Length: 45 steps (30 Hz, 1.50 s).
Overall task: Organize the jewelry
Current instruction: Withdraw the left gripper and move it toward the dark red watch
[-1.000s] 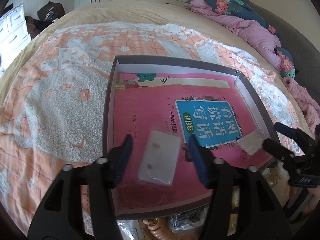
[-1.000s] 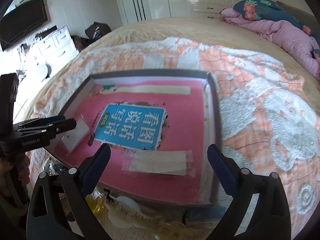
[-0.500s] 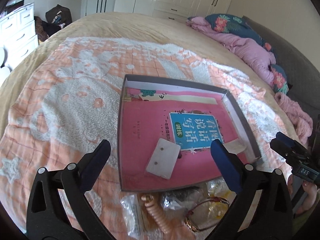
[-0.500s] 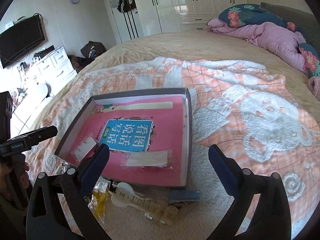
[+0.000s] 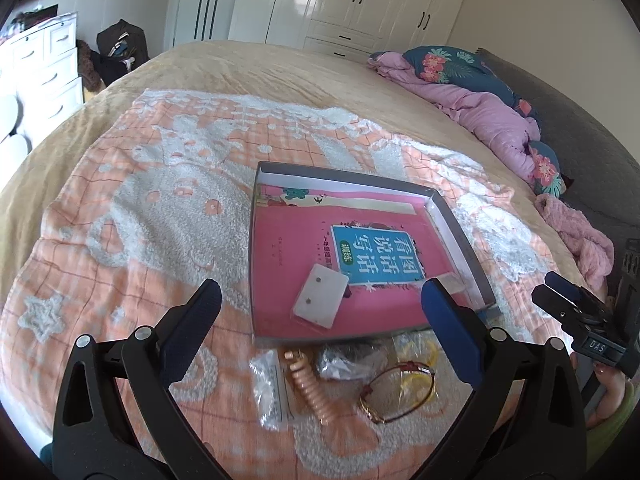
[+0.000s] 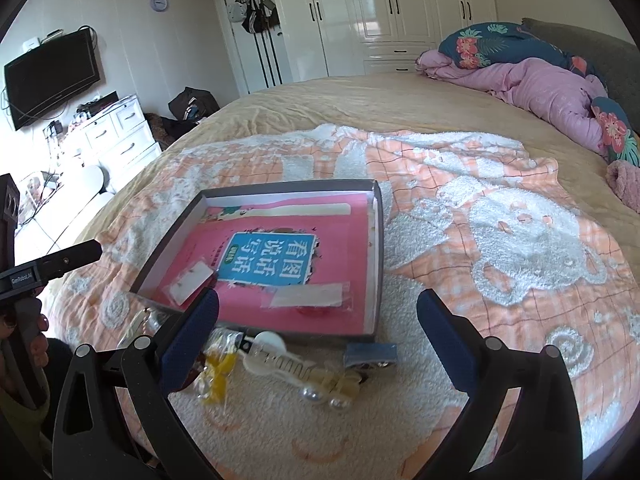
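A shallow grey box [image 5: 253, 264] lies on the bed with a pink book [image 5: 288, 248] covering its floor. On the book rest a bagged white earring card [image 5: 320, 308] and a longer clear bag [image 6: 308, 296]. Loose jewelry lies in front of the box: a pink coil band [image 5: 310, 386], a red bangle [image 5: 400, 390], small clear bags [image 5: 266, 384], a white hair clip [image 6: 276, 354] and pearls [image 6: 332, 394]. My left gripper [image 5: 320, 286] hovers open and empty above the box's near edge. My right gripper [image 6: 318, 299] is also open and empty, to the right of the left one.
An orange and white blanket [image 5: 160, 208] covers the beige bed. A pink duvet [image 6: 552, 96] and floral pillows lie at the far right. White drawers [image 6: 116, 136] stand left of the bed. A small blue-grey box [image 6: 370, 354] sits by the grey box's near corner.
Both grippers have drawn back and up from the box, bringing the loose jewelry into view. My left jaws, earlier narrow around the earring card, now stand wide; the card lies on the book.
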### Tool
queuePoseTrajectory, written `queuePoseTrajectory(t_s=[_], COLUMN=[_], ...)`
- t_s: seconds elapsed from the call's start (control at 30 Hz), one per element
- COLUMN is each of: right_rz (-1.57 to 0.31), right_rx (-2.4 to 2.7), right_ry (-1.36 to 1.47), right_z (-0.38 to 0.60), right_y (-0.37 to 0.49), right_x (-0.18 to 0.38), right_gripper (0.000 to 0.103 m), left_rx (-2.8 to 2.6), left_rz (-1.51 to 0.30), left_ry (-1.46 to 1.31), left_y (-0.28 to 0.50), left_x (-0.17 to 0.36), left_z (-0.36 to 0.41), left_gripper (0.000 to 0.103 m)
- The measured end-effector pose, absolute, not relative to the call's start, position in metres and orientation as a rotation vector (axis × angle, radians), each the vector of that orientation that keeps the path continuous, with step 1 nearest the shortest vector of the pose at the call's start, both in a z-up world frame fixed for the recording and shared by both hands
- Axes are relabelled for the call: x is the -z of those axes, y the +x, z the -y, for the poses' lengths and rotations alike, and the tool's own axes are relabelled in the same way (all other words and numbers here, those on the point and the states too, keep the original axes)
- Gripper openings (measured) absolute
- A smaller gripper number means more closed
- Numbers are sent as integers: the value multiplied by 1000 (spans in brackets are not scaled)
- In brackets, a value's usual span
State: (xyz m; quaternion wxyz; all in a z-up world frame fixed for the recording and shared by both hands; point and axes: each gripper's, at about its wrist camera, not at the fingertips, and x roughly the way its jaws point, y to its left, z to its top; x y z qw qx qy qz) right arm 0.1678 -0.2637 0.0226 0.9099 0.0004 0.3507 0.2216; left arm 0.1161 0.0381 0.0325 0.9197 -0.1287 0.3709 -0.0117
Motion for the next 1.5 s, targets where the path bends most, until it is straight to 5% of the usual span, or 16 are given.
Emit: queuePoseTrajectory(t_s=[1.23,1.5], right_rz=[-819,-853], right_rx=[-436,-423], right_ry=[-41,-39], right_z=[270,271], right_y=[121,123], right_x=[14,26], right_gripper=[99,99], left_rx=[234,269], left_rz=[-890,-924], left_ry=[-88,-79], left_y=[61,63], left_x=[15,28], left_z=[35,39], left_gripper=[93,62])
